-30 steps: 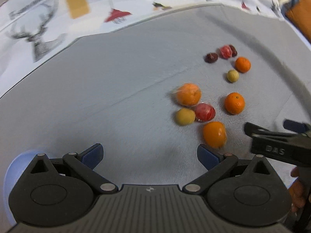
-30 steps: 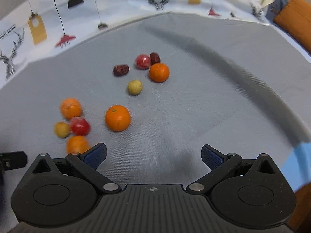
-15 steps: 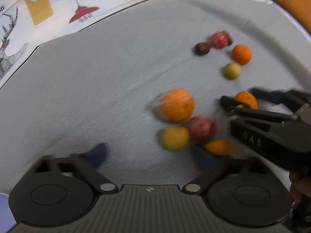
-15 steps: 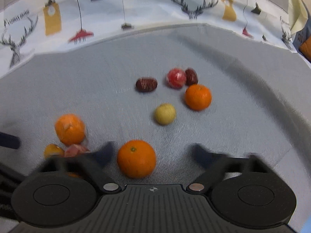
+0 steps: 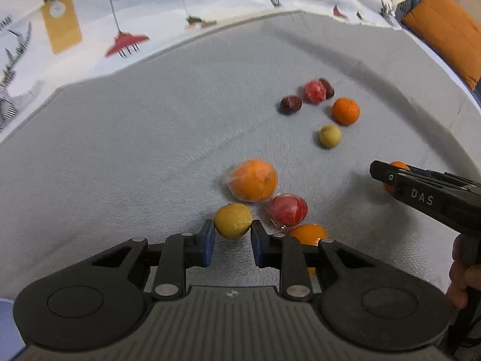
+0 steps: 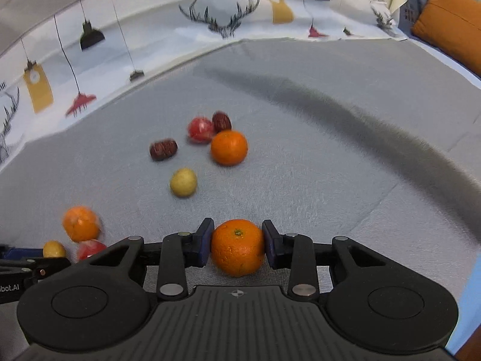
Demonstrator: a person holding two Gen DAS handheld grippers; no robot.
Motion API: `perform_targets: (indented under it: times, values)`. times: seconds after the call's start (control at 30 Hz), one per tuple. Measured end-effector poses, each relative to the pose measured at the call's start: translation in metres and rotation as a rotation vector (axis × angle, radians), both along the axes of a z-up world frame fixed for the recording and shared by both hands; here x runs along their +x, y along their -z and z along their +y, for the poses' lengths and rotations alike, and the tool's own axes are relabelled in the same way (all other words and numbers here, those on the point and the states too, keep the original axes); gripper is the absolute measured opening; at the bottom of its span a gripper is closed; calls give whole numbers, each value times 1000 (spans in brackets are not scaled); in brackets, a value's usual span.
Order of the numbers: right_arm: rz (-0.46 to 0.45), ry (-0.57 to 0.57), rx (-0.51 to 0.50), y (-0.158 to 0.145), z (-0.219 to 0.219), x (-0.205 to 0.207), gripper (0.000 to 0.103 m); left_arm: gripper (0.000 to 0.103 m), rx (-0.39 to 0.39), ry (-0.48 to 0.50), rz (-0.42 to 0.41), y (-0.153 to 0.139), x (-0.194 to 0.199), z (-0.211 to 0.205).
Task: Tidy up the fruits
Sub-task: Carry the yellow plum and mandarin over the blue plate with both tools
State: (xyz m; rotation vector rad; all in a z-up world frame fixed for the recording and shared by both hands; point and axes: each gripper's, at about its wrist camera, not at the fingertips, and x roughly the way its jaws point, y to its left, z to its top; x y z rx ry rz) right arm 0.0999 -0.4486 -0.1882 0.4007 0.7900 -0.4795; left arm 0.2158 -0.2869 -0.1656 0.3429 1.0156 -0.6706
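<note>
Several fruits lie on a grey cloth (image 5: 120,150). My left gripper (image 5: 233,233) has its jaws closing, and its blue pads touch both sides of a small yellow fruit (image 5: 233,221). Right beside that fruit are a wrapped orange (image 5: 252,179), a wrapped red fruit (image 5: 288,210) and an orange (image 5: 308,234) partly behind the right finger. My right gripper (image 6: 237,242) is shut on an orange (image 6: 237,251) resting on the cloth. Farther back lie a yellow fruit (image 6: 183,182), an orange (image 6: 229,147), a red fruit (image 6: 200,129) and two dark dates (image 6: 163,149).
A white cloth printed with deer and lamps (image 6: 222,15) borders the grey cloth at the back. An orange cushion (image 5: 448,30) sits at the far right. A pale blue object (image 6: 469,300) shows at the right edge of the right wrist view. A hand (image 5: 463,270) holds the right gripper.
Both grippers moved in toward the fruits and went from wide open to closed, the left around the yellow fruit and the right around the orange.
</note>
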Motion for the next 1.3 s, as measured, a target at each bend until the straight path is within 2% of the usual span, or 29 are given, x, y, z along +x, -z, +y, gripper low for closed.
perform_targets:
  times: [0.13,0.27,0.47,0.6,0.77,0.93,1.3]
  values:
    - [-74,-33,-19,-34,13,-18,36,28,-53,-29,-49,-43,-21,25]
    - [-141,-84,-54,-76,39,-47,36,28,-109,-88,-57,-84,-52,63]
    - [-228,-221,-47,-136,98,-104,36,28,-174,-154,-71,-136,-110,129]
    - [-246,-300,-35,-156,140,-141,36,28,-200,-182,-103,-162,-148,170]
    - [-261,-379,6,-170,189,-175,36,28,-212,-213,-139,-184,-187,215]
    - [-275,-491,-26,-178,232,-199,36,28,-229,-271,-161,-196,-214,252]
    - [-313,-596,-61,-198,271,-213,36,28,-267,-359,-188,-210,-251,305]
